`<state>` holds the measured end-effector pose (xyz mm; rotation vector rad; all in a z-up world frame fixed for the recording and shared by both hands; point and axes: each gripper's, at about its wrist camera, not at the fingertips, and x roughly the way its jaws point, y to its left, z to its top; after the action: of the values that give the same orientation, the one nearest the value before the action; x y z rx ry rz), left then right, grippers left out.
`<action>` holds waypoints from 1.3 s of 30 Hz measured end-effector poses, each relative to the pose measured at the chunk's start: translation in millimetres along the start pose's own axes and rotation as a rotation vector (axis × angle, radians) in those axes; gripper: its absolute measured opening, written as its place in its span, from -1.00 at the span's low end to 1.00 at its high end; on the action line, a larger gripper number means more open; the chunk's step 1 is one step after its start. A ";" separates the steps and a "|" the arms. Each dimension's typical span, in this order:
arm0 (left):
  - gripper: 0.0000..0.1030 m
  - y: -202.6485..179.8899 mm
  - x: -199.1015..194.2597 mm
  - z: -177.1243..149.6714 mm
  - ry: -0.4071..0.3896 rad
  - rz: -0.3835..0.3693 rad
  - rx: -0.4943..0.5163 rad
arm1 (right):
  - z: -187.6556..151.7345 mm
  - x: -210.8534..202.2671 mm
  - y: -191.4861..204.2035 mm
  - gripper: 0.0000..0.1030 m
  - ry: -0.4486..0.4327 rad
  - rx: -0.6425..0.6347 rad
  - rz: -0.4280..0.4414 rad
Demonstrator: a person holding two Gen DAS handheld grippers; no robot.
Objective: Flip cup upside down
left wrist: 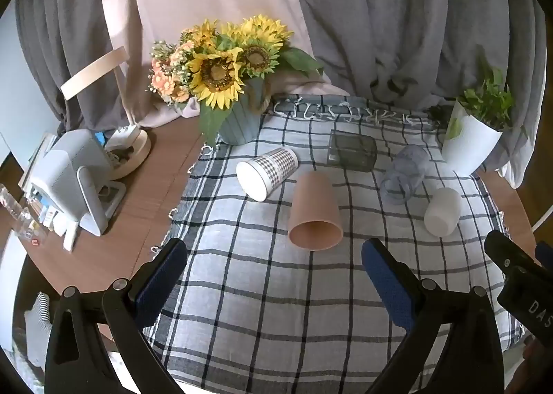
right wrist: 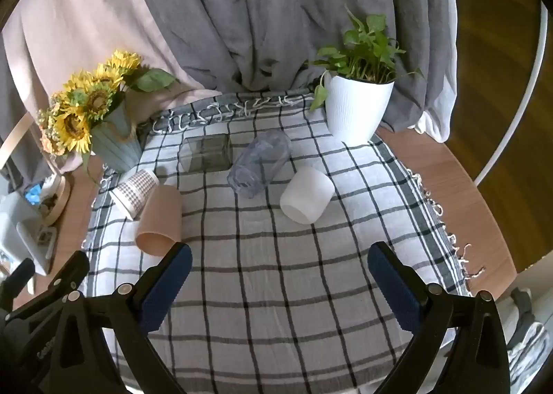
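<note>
Several cups lie on their sides on a checked cloth (left wrist: 262, 290). A tan cup (left wrist: 314, 212) lies with its mouth toward me; it also shows in the right wrist view (right wrist: 159, 219). A houndstooth cup (left wrist: 268, 172) (right wrist: 135, 190), a clear ribbed cup (left wrist: 404, 172) (right wrist: 261, 164), a white cup (left wrist: 443, 211) (right wrist: 307, 199) and a dark square glass (left wrist: 352, 150) (right wrist: 206, 153) lie around it. My left gripper (left wrist: 274, 276) is open and empty, just short of the tan cup. My right gripper (right wrist: 280, 280) is open and empty, in front of the white cup.
A sunflower bouquet in a blue pot (left wrist: 238, 124) (right wrist: 115, 148) stands at the cloth's back left. A white pot with a green plant (left wrist: 470, 141) (right wrist: 357, 110) stands at the back right. A white device (left wrist: 74, 179) and clutter sit on the wooden table (left wrist: 148, 193) to the left. Grey curtains hang behind.
</note>
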<state>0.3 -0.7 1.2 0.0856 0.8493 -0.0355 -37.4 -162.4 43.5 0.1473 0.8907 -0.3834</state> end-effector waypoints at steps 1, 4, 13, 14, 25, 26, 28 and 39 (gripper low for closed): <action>1.00 5.2 -0.9 1.7 -0.003 -0.008 -0.021 | -0.3 -0.6 -0.3 0.98 -0.006 0.004 0.003; 1.00 9.4 -0.7 4.0 -0.007 -0.010 -0.017 | -0.9 -1.1 -0.1 0.98 -0.001 0.002 0.004; 1.00 -4.9 -7.9 0.3 -0.022 0.003 0.014 | 1.3 -5.9 -0.9 0.98 -0.014 0.008 -0.001; 1.00 -5.5 -8.3 0.3 -0.021 -0.001 0.012 | 0.3 -5.5 -1.6 0.98 -0.015 0.010 -0.001; 1.00 -5.9 -7.9 2.0 -0.011 -0.020 0.007 | -0.5 -3.3 -4.1 0.98 -0.016 0.015 0.008; 1.00 -5.7 -8.1 2.2 -0.011 -0.020 0.005 | -0.2 -4.0 -3.7 0.98 -0.016 0.014 0.006; 1.00 -4.9 -8.3 2.1 -0.013 -0.022 0.001 | -0.3 -3.4 -4.4 0.98 -0.016 0.016 0.008; 1.00 -2.9 -8.7 2.3 -0.012 -0.025 -0.003 | -0.6 -4.0 -6.5 0.98 -0.010 0.022 0.007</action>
<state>-3.9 -3.8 9.1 0.0720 0.8389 -0.0586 -42.7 -167.2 46.4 0.1690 0.8760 -0.3869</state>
